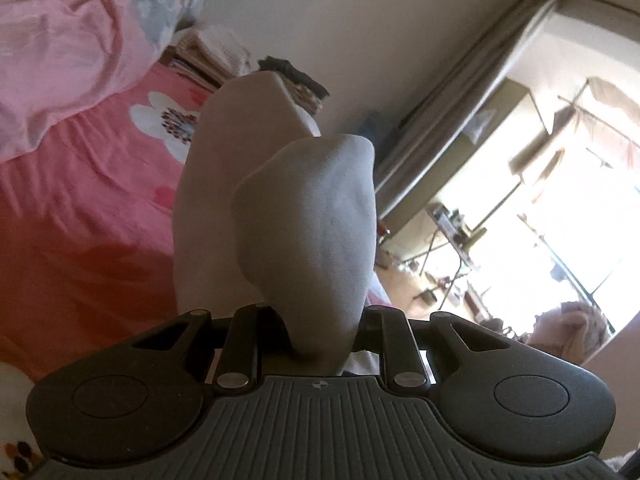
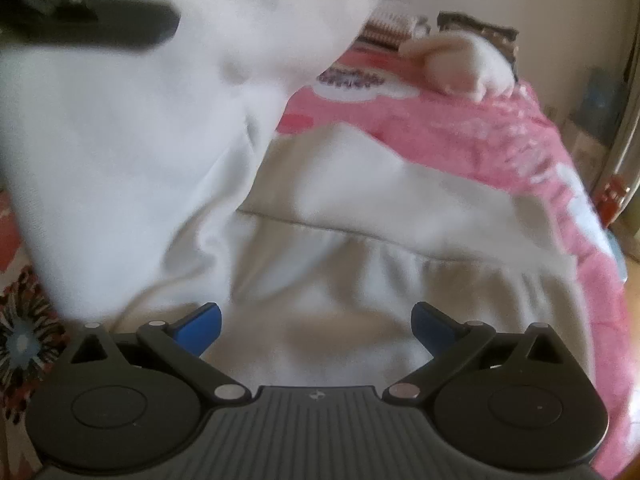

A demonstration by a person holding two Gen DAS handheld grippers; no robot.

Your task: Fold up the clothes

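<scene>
The step in hand is judged to be a fold: one edge of the white garment (image 2: 328, 264) is raised off the bed (image 2: 520, 152) for carrying over the part that lies flat. The left gripper (image 1: 320, 340) has its jaws nearly closed and clamped on a bunched fold of the garment, which rises in front of its camera and hangs clear of the bed. The right gripper (image 2: 316, 324) has its jaws wide apart, holding nothing, and sits just above the flat part of the garment; whether the blue pads (image 2: 200, 320) touch the cloth cannot be told. The next move calls for laying the raised edge down square on the flat part, with the right gripper steadying the cloth. The right wrist view alone shows the flat part spread on the bed, plus the left gripper's dark body at the upper left. The left wrist view alone shows the grip itself and the window (image 1: 540, 220) beyond the bed.
</scene>
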